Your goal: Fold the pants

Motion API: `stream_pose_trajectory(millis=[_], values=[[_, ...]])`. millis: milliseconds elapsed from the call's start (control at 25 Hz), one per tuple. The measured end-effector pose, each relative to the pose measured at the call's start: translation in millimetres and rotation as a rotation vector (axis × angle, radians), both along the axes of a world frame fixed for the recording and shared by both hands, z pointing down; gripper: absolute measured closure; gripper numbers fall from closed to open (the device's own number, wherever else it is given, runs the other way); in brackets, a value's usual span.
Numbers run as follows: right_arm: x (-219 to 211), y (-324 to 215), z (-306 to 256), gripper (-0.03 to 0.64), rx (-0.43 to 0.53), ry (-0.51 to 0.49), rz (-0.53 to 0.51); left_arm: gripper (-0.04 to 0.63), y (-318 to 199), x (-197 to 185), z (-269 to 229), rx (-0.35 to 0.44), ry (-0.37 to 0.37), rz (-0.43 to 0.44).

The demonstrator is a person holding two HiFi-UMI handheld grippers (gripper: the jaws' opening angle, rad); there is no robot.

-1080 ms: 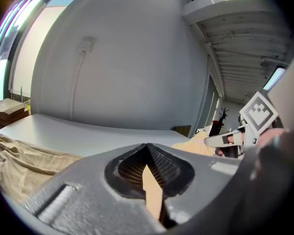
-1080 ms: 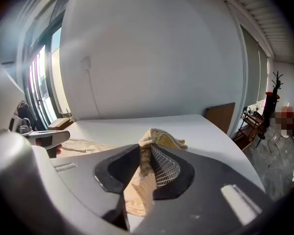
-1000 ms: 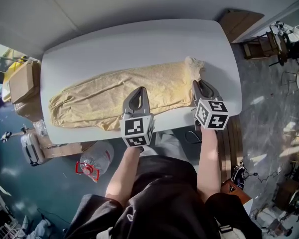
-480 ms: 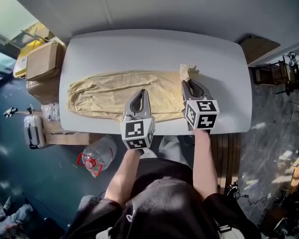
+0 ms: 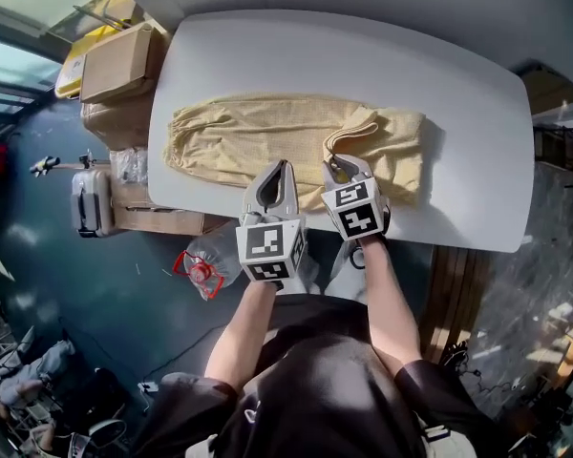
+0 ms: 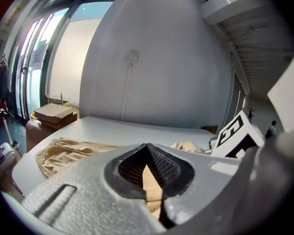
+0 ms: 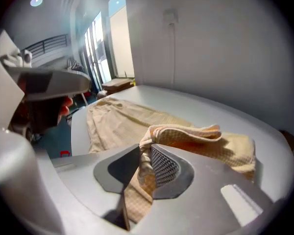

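Observation:
Pale yellow pants lie lengthwise on the white table, legs to the left. Their waist end is doubled back over the middle, with the fold at the right. My right gripper is shut on the bunched waistband, which shows pinched between its pads in the right gripper view. Just left of it, my left gripper sits on the near edge of the pants with its jaws together. Fabric shows in the slit between those jaws in the left gripper view.
Cardboard boxes stand off the table's left end. A suitcase and a large water bottle are on the floor below the near left corner. The table's near edge runs right under both grippers.
My right gripper has swung left with the waistband, laying the waist end back over the pants. The left gripper has slid left along the near edge. The head view has shifted.

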State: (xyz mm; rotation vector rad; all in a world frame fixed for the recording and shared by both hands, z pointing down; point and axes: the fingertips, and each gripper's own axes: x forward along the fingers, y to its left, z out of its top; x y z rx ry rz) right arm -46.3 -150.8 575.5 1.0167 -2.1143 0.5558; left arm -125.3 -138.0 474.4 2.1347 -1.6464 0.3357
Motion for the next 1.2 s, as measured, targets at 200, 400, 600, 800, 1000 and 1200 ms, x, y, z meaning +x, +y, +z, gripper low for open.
stream_pose_trajectory(millis=[200,400,600,800,1000,1200], values=[[-28.1,30.7,35.9,0.446,-0.079,0.033,-0.129,0.592,12.1,-13.1,10.4,-0.024,-0.009,-0.006],[-44.1,45.5,27.7,0.418,-0.124,-0.052,-0.209,0.592,5.5,-10.9,-1.4,0.003,0.013,-0.005],[-48.1,44.9,6.9,0.442,-0.08,-0.172,-0.206,0.592,5.3,-5.3,-3.9,0.007,0.023,0.001],[-30.3,34.8,-12.8,0.469,0.002,-0.213,-0.117,0.592,5.0,2.0,-3.2,0.013,0.028,0.012],[6.9,20.4,-37.6,0.503,0.079,-0.22,0.028,0.592,-0.3,22.7,-10.6,0.036,0.043,0.055],[55.2,9.4,-72.1,0.528,0.153,-0.269,0.164,0.592,-11.1,57.8,-23.1,0.061,0.058,0.124]])
